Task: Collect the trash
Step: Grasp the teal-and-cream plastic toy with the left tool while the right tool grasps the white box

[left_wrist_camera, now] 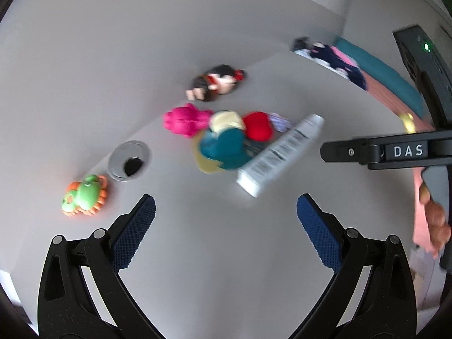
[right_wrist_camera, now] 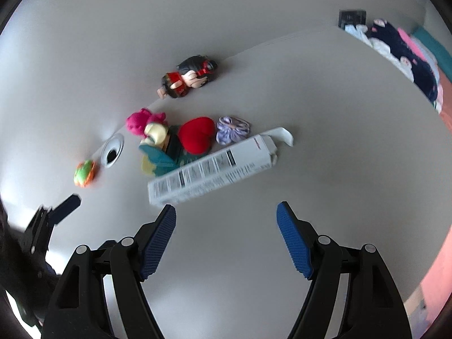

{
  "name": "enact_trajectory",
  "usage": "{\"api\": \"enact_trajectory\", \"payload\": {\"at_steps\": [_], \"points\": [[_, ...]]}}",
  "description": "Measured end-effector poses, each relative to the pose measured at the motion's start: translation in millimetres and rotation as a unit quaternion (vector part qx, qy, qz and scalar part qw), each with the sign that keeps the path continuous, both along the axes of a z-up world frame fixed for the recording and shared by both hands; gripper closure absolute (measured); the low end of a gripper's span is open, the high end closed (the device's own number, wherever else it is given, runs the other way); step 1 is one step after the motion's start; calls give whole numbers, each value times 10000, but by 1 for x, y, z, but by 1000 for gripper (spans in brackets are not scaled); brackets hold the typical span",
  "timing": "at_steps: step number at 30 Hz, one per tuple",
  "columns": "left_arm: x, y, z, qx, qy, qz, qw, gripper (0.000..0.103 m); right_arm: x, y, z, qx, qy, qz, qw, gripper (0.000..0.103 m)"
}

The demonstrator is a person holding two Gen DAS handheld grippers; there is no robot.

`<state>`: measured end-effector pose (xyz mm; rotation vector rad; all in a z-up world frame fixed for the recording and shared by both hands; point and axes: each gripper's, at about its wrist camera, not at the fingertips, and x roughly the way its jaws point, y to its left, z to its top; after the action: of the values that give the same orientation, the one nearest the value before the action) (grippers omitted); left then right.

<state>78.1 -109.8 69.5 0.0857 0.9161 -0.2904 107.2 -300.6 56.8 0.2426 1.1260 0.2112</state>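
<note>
A long white printed carton (left_wrist_camera: pixel 279 155) (right_wrist_camera: pixel 214 166) lies flat on the pale grey desk (left_wrist_camera: pixel 212 240) (right_wrist_camera: pixel 339 155), one end flap open. A crumpled purple-white wrapper (right_wrist_camera: pixel 233 130) (left_wrist_camera: pixel 279 121) sits just behind it. My left gripper (left_wrist_camera: pixel 226 209) hovers open over bare desk, short of the carton. My right gripper (right_wrist_camera: pixel 226 214) is open too, nothing between its blue pads, the carton's near end just ahead of its left fingertip (right_wrist_camera: pixel 166 220). In the left wrist view the right gripper's body (left_wrist_camera: pixel 395 152) juts in from the right, held by a hand (left_wrist_camera: pixel 435 220).
Toys cluster behind the carton: a red plush heart (right_wrist_camera: pixel 196 134), a teal and cream plush (right_wrist_camera: pixel 158 152), a pink plush (right_wrist_camera: pixel 138 124), a dark-haired doll (right_wrist_camera: pixel 189 80), a green-orange toy (right_wrist_camera: pixel 84 173). A round cable hole (right_wrist_camera: pixel 112 151) pierces the desk. Clothes (right_wrist_camera: pixel 406 56) lie at the far right.
</note>
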Motion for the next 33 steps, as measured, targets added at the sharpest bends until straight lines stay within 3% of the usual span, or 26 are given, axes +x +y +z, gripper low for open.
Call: {"api": "enact_trajectory", "payload": {"at_steps": [8,13,14,15,19,24,31,33], "points": [[31,7,-2,240,-140,549,9981,6,42,5,-27,663,553,-1023,9910,29],[44,5,-7,223,-39,535,9983,12,56,14,-38,541,706,-1195,9888,29],[46,3,-8,225,-18,510,9984,12,58,15,-37,418,657,-1200,9897,31],[47,1,-9,228,-15,501,9985,12,60,17,-36,231,623,-1163,9910,41],[52,-10,-10,207,-15,409,9989,12,57,6,-34,300,546,-1012,9929,69],[64,-29,-16,336,-56,322,9989,12,46,-20,-32,254,442,-1023,9935,72],[85,-36,-32,418,140,410,9982,43,36,-45,-28,328,349,-1065,9932,72],[89,-34,-35,359,217,442,9981,47,35,-49,-24,338,313,-1048,9934,72]]}}
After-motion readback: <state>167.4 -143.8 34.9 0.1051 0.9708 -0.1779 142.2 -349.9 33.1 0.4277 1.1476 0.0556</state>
